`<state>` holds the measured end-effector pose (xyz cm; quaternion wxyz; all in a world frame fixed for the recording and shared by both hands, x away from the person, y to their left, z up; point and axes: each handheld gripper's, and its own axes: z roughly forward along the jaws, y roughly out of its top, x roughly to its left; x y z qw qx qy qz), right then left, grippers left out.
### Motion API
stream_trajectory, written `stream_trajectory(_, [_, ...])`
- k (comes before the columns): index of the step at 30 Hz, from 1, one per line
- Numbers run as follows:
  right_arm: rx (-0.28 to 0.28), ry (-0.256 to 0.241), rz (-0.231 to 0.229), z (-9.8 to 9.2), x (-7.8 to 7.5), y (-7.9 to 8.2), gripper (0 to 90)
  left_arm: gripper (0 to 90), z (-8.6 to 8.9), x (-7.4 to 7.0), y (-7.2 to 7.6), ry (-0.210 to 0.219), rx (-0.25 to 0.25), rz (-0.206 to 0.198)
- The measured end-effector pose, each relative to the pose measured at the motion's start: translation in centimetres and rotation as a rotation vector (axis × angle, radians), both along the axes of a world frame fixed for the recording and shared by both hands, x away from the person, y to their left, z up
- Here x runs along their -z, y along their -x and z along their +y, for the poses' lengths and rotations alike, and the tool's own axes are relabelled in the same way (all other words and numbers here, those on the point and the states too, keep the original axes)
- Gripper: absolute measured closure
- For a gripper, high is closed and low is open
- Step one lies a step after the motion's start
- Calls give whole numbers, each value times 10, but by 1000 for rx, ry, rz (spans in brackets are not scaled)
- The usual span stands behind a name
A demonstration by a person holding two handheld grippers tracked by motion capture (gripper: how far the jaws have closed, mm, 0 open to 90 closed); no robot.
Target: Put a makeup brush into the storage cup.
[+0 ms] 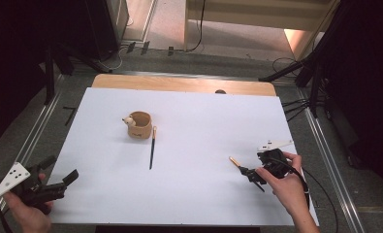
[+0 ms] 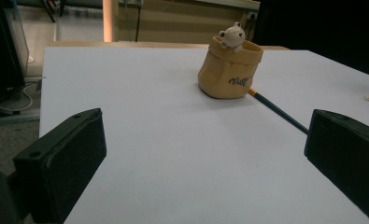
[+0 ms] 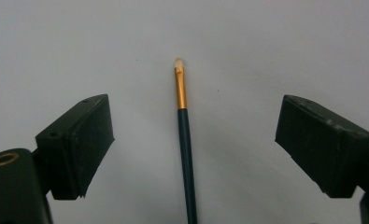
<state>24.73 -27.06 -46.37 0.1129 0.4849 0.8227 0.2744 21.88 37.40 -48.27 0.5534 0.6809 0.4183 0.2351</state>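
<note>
The right gripper, jaws spread wide, straddles a thin dark-handled paintbrush with a gold ferrule lying flat between them. It looks light, stiff and prone to roll; the dark handle behind the ferrule seems the best grip.

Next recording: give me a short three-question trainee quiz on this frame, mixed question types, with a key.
1. True or false: the right gripper has shut its jaws on the paintbrush lying between them.
2. Multiple choice: the second paintbrush lies A) inside the cup, B) on the white table beside the cup, C) in the left gripper.
3. Short answer: what figure sits on the rim of the tan cup?

Key: 1 false, the jaws stand open on either side of it. 2 B. 3 a small white bear.
</note>
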Motion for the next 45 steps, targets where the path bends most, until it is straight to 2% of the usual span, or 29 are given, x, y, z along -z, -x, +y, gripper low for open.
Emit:
stream_trajectory(2, [-10,40,42,4,1,-4,134,0,0,0,0,1,-1,0])
stream_trajectory(4, [-15,52,53,5,1,-5,137,0,0,0,0,2,-2,1])
stream_trajectory(5, [-22,74,72,6,2,-8,147,0,0,0,0,6,-3,2])
stream_trajectory(11, [-6,102,111,9,4,-14,170,0,0,1,0,4,-3,4])
stream_trajectory(12, [-19,115,132,10,5,-17,181,0,0,1,0,5,-3,5])
stream_trajectory(14, [-40,130,136,11,6,-18,185,0,0,1,0,5,-3,6])
stream_trajectory(15, [-44,153,157,13,7,-19,214,0,0,1,0,6,-3,6])
stream_trajectory(16, [-44,153,157,13,7,-19,214,0,0,1,0,6,-3,6])
stream_trajectory(17, [-53,171,169,15,7,-21,259,0,0,1,0,5,-2,6])
stream_trajectory(24, [-68,183,210,19,5,-26,359,0,0,1,1,3,-3,7])
stream_trajectory(25, [-84,193,217,21,4,-27,403,0,0,1,1,2,-2,7])
stream_trajectory(28, [-114,218,235,24,4,-29,433,0,0,1,0,3,0,4])
stream_trajectory(32, [-123,239,260,26,4,-31,453,0,0,1,0,-2,1,6])
stream_trajectory(33, [-142,273,271,26,6,-33,473,0,0,1,0,-2,2,5])
stream_trajectory(34, [-134,278,277,27,7,-33,478,0,0,1,0,-2,1,5])
stream_trajectory(38, [-125,259,298,27,7,-35,496,0,0,1,0,-3,1,7])
stream_trajectory(42, [-103,222,362,28,7,-38,572,0,-1,1,0,-4,3,9])
stream_trajectory(45, [-99,209,370,29,7,-39,597,0,-1,1,0,-6,5,9])
